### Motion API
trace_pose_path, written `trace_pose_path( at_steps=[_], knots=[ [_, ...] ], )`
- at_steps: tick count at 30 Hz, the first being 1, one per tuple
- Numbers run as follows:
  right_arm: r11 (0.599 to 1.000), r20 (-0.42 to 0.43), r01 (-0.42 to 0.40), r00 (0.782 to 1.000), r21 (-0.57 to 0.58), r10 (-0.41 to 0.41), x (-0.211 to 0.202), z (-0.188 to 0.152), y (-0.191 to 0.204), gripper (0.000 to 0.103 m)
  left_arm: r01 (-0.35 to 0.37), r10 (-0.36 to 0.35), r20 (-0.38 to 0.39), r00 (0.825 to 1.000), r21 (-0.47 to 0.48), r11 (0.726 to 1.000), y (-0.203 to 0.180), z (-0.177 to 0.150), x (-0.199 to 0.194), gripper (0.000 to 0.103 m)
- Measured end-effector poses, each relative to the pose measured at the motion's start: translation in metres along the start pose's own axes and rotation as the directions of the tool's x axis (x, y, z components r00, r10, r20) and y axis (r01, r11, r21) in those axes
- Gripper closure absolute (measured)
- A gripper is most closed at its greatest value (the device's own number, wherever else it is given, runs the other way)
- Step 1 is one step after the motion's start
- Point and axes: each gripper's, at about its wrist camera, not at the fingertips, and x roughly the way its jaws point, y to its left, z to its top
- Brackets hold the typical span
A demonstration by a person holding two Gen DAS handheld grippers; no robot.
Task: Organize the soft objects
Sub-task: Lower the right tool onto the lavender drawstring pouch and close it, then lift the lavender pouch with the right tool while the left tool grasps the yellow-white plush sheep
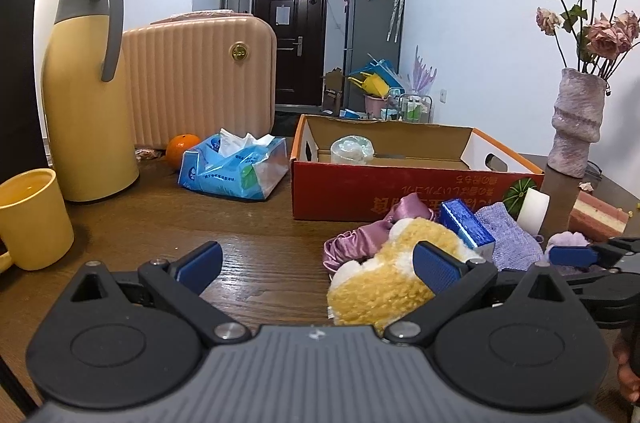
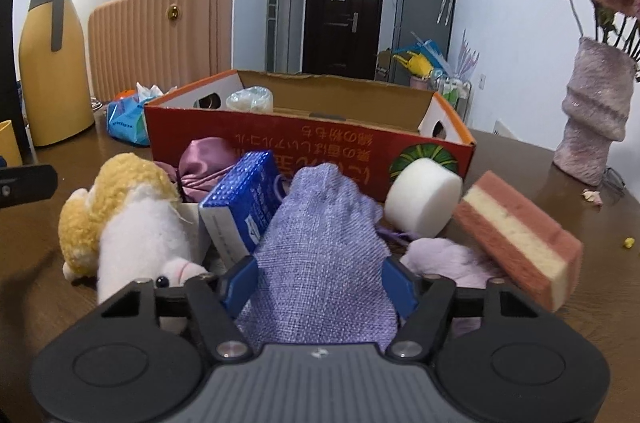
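Right now our right gripper (image 2: 318,289) has its blue fingers (image 2: 239,286) closed against the two sides of the lilac pouch (image 2: 320,255), which fills the gap between them and stands up from the pile. Our left gripper (image 1: 318,269) is spread wide and holds nothing; its right finger (image 1: 436,269) sits in front of the plush toy (image 1: 384,283), and we cannot tell whether it touches it, while the other hangs over bare desk (image 1: 256,235).

The soft things lie heaped on the desk just in front of the red box (image 2: 308,139). The plush toy lies at the left of the heap, with a satin bag (image 2: 208,157) behind it against the box. A blue carton (image 2: 244,203) leans between toy and pouch. At the right, a white foam disc (image 2: 424,197) rests beside the box wall, a pink sponge (image 2: 520,239) lies tilted near it, and a pale purple fluffy piece (image 2: 452,259) lies under the right finger.

Inside the box, a clear plastic lump (image 1: 352,150) sits near the left end. Further left stand a tissue pack (image 1: 236,163), an orange (image 1: 182,149), a yellow jug (image 1: 86,91) and a mug (image 1: 34,219). A vase (image 1: 576,123) of dried roses stands at the right.
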Motion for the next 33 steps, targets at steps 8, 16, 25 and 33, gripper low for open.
trace_pose_path(
  at_steps=[8, 16, 25, 33],
  knots=[
    [1.000, -0.031, -0.015, 0.999, 0.027, 0.016, 0.013, 0.001, -0.003, 0.042, -0.003, 0.003, -0.006, 1.000, -0.002, 1.000, 0.001, -0.001, 0.001, 0.000],
    [0.999, -0.054, -0.036, 0.998, 0.026, 0.038, 0.012, -0.002, -0.004, 0.057, -0.006, 0.006, -0.010, 1.000, -0.001, 1.000, 0.001, 0.000, 0.002, 0.000],
    [1.000, 0.034, -0.027, 0.999, 0.017, 0.026, -0.007, -0.003, -0.002, 0.075, -0.007, 0.007, -0.014, 1.000, -0.005, 1.000, 0.002, -0.001, 0.003, 0.000],
    [1.000, 0.170, 0.007, 0.985, 0.023, -0.011, -0.033, 0.001, -0.004, 0.076, -0.009, 0.009, -0.015, 1.000, -0.009, 1.000, 0.002, -0.001, 0.003, 0.000]
  ],
)
